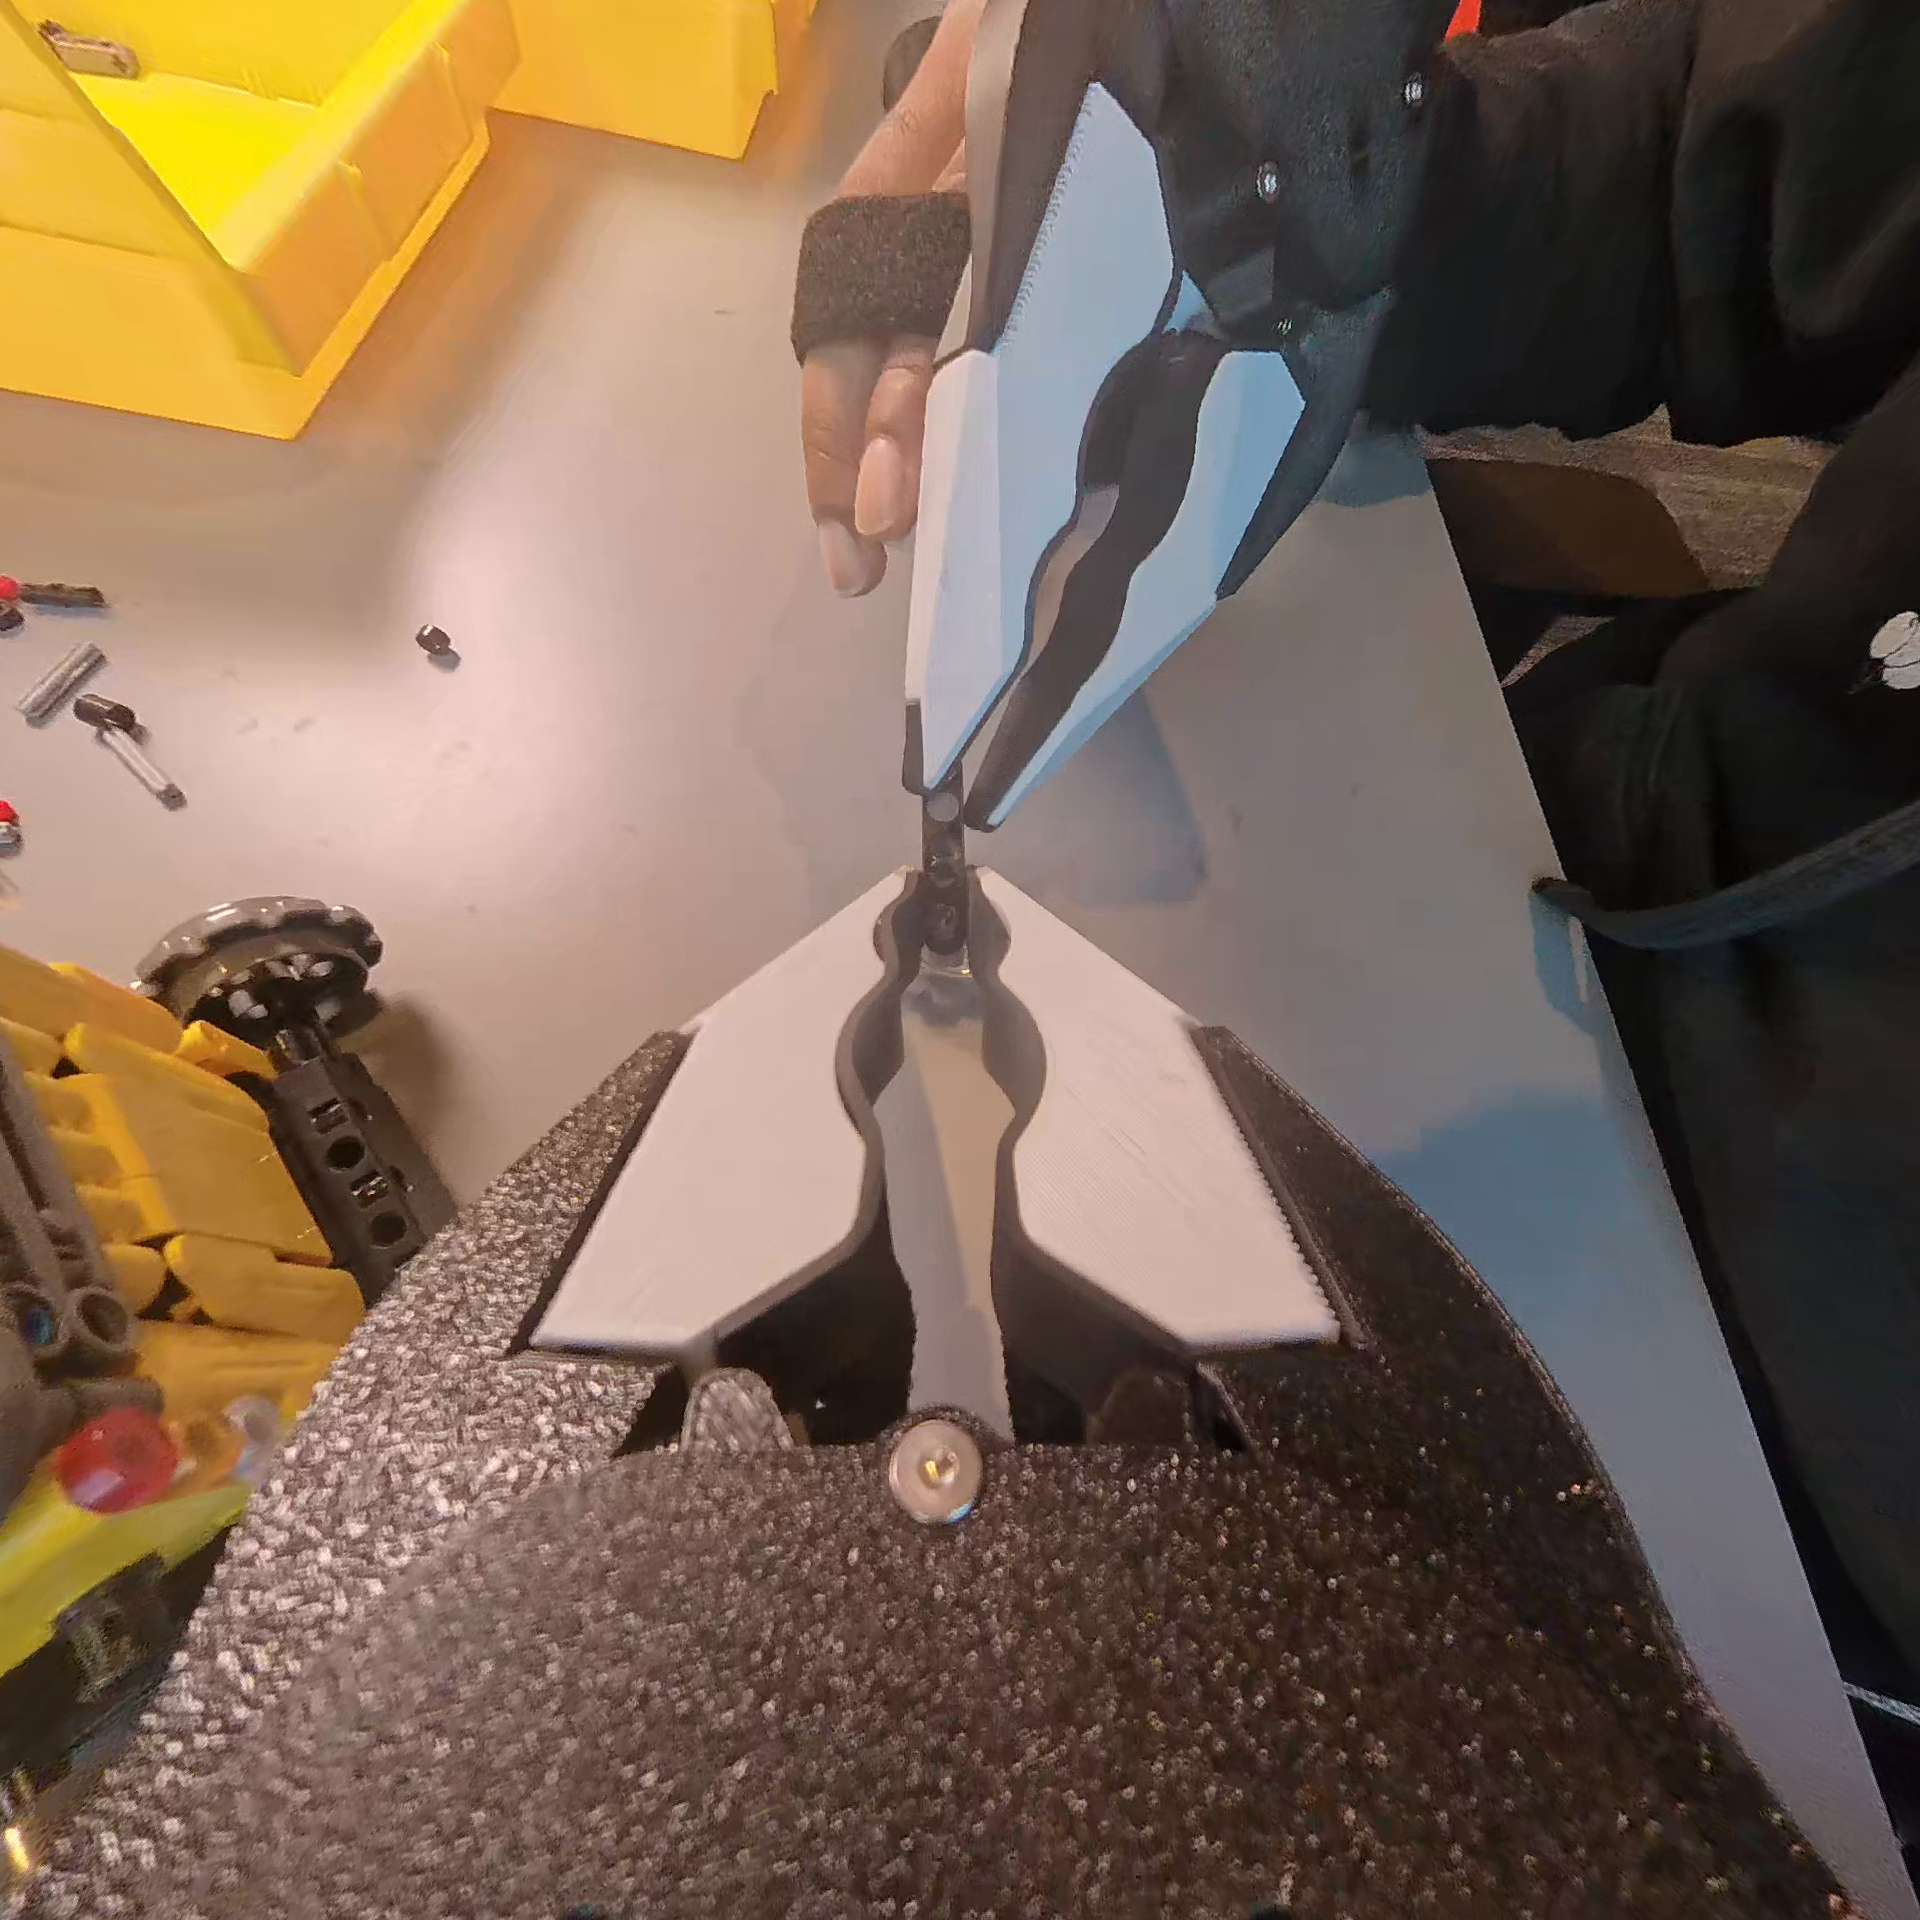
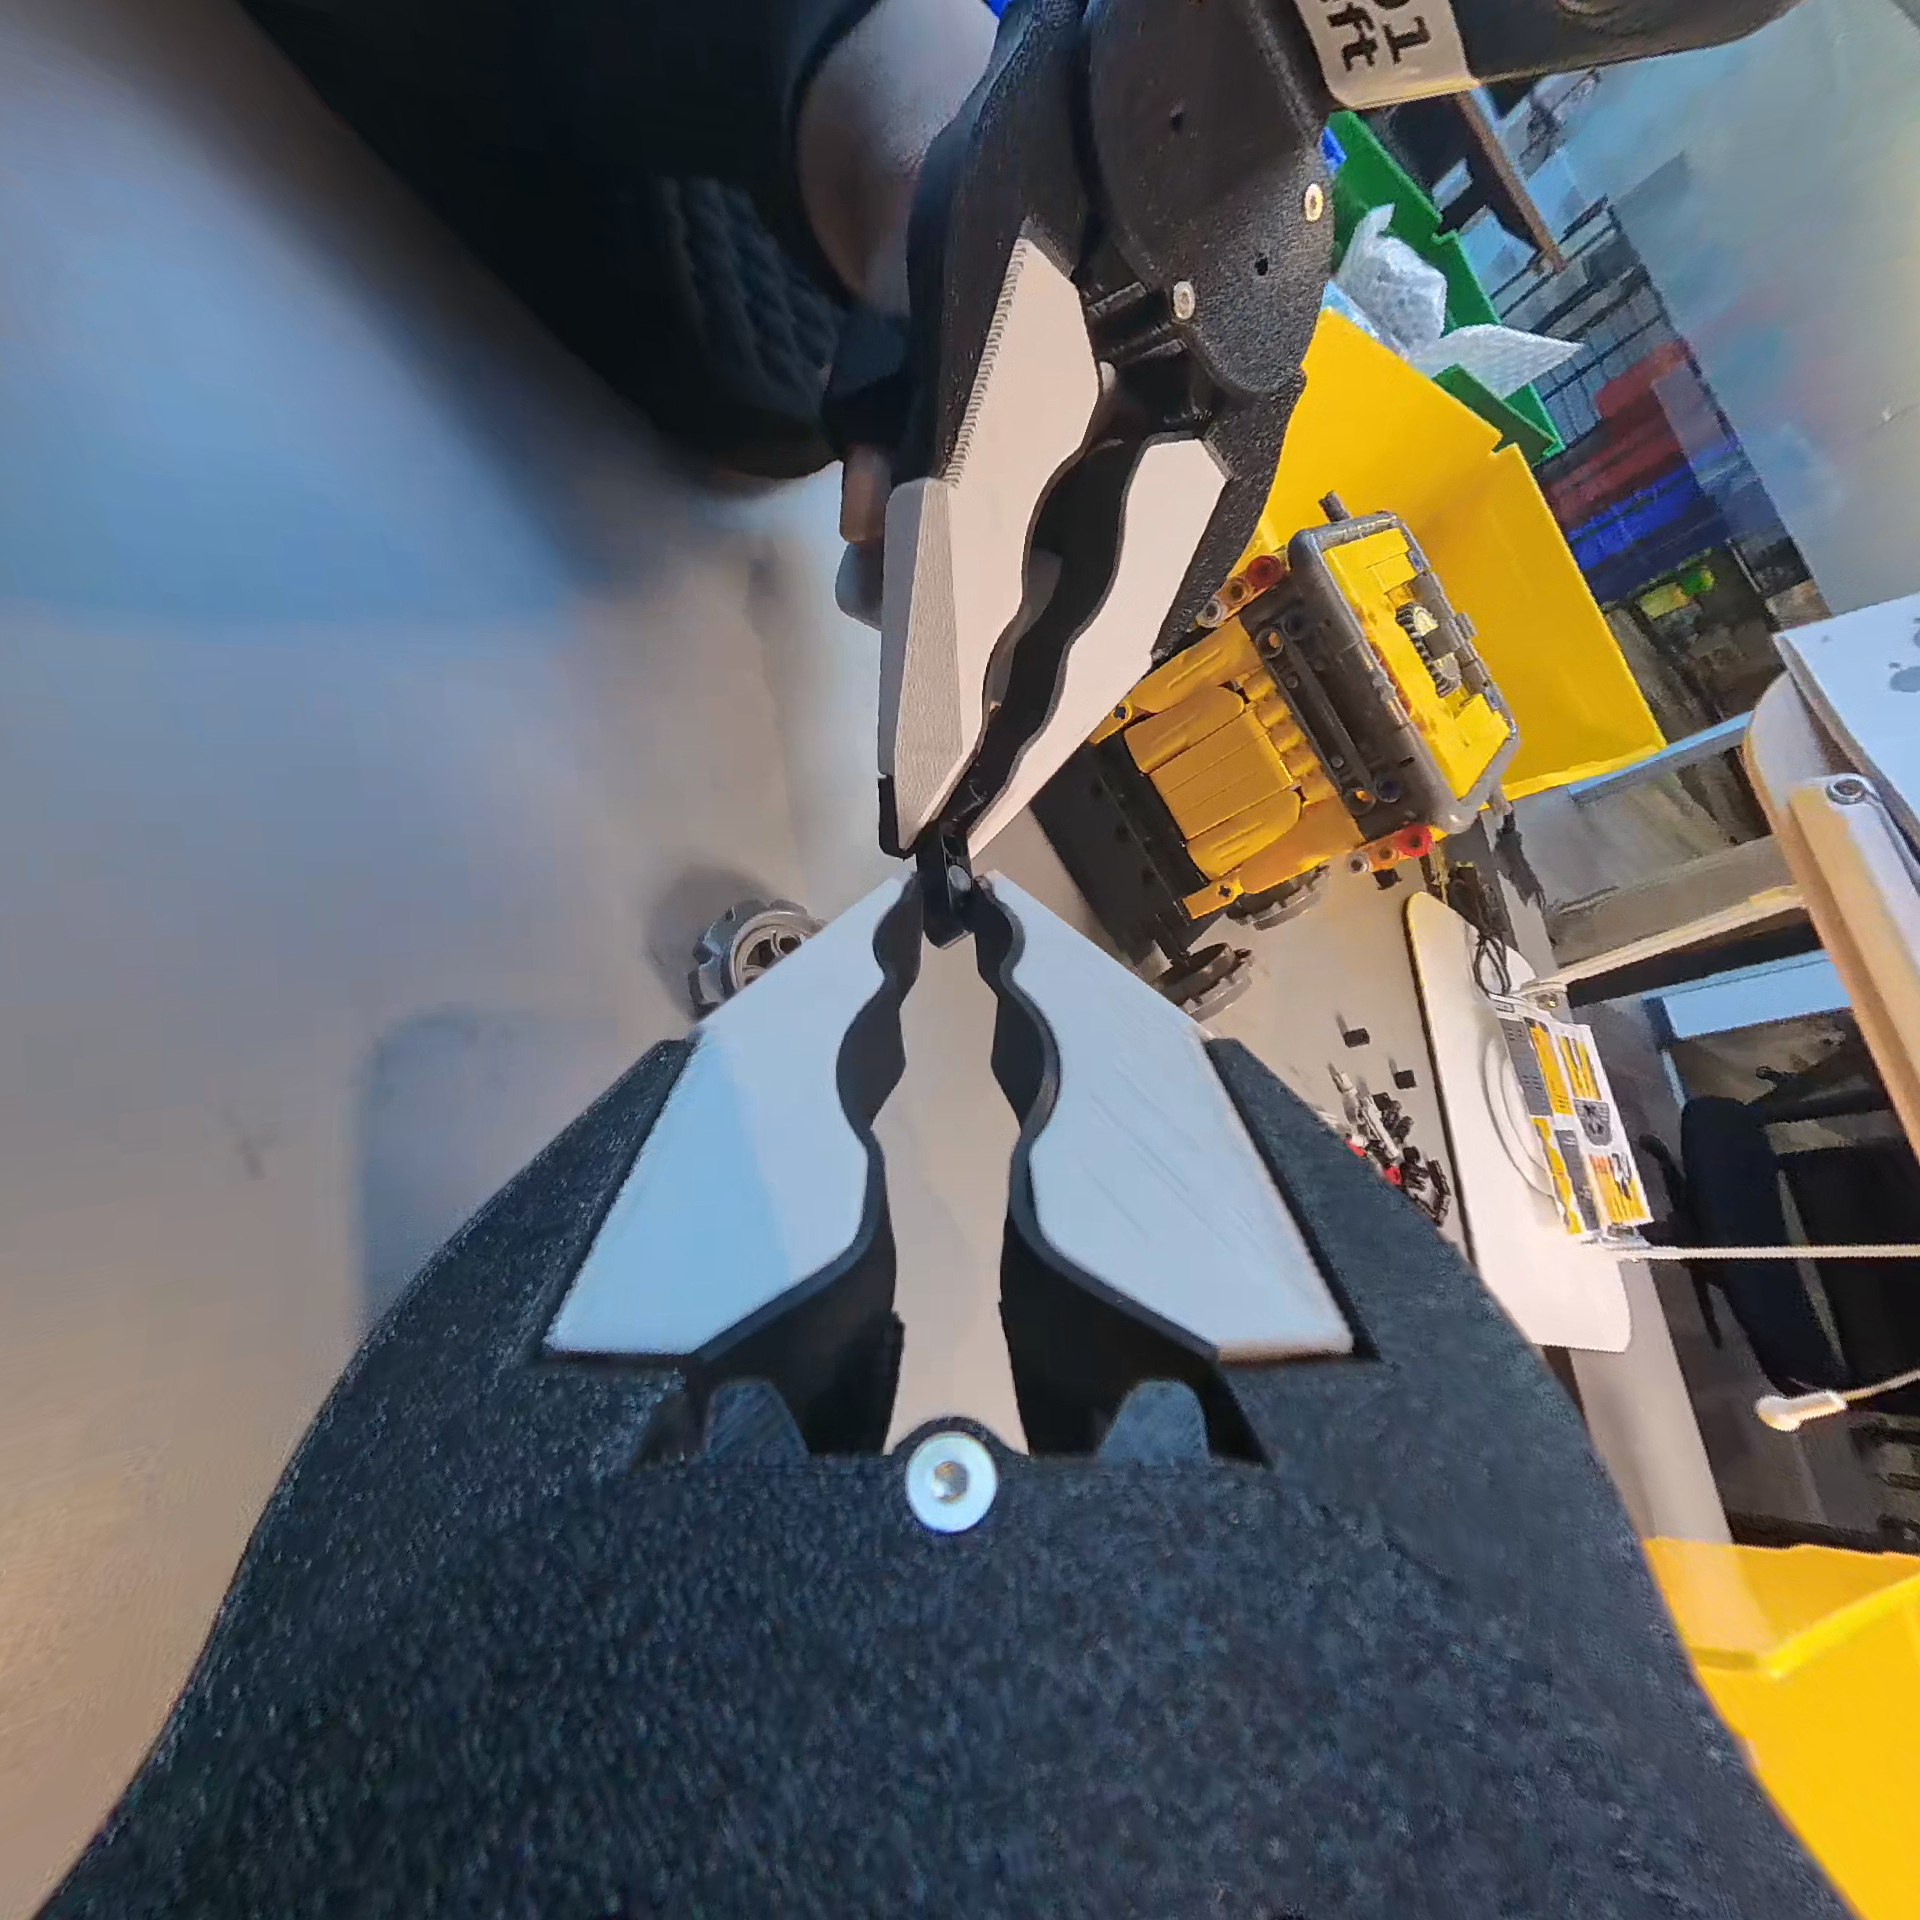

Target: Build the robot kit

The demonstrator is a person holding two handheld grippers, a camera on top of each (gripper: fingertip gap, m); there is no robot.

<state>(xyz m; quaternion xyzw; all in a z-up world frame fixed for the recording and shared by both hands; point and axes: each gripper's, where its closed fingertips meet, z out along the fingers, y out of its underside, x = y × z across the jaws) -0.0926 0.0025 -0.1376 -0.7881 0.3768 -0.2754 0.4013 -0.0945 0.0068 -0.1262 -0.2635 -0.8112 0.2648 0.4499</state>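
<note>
Both claws pinch one small black holed plastic beam (image 1: 943,862) end to end: left gripper (image 1: 943,896), right gripper (image 1: 961,805). Held above bare grey tabletop (image 1: 582,582); table edge right, yellow brick-built vehicle (image 1: 156,1174) left.

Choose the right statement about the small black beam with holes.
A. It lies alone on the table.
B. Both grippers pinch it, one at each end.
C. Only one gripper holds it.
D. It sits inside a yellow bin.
B: the left gripper and the right gripper are each closed on an end of the small black beam, held in the air above the grey table.
</note>
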